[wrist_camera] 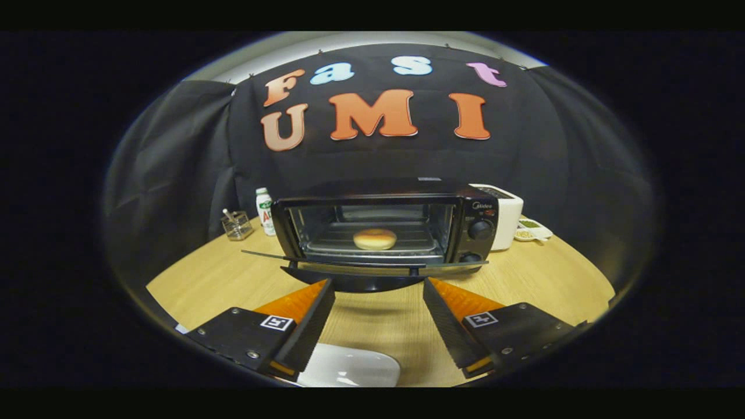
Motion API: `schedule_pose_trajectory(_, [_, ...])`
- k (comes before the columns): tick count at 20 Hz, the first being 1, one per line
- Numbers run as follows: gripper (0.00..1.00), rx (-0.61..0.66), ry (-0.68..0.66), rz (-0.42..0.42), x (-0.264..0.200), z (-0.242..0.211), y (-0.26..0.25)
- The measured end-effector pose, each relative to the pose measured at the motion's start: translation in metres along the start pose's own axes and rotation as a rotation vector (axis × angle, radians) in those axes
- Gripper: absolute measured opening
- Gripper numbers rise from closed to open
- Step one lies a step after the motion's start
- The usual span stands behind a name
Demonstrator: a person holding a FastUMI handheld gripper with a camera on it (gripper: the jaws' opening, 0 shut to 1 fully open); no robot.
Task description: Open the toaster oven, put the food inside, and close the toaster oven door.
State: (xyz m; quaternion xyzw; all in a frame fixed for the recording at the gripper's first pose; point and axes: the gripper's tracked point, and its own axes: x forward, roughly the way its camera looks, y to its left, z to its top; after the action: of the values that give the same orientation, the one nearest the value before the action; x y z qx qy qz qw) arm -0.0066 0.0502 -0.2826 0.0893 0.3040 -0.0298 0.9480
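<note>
One step left by my read: round tan bun (pixel 375 238) sits on the rack inside the black toaster oven (pixel 387 224) at the counter's (pixel 541 273) back edge, glass door (pixel 364 263) down. Get under the door's front lip, swing up evenly. Hand-held gripper (pixel 378 317) wide open, empty, touching nothing, just short of the door.

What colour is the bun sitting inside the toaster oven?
Golden tan, seen in the gripper view: the bun lies on the toaster oven rack.
</note>
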Motion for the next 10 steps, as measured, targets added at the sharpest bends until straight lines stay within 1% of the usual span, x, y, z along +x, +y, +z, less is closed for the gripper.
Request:
schedule_pose_trajectory(1, [0.91,0.031,-0.005,0.018,0.005,0.006,0.001])
schedule_pose_trajectory(3, [0.90,0.058,-0.028,0.025,0.018,0.022,0.002])
schedule_pose_trajectory(6, [0.91,0.036,-0.056,-0.012,0.031,0.040,-0.002])
schedule_pose_trajectory(10, [0.90,-0.005,-0.094,-0.028,0.051,0.062,0.003])
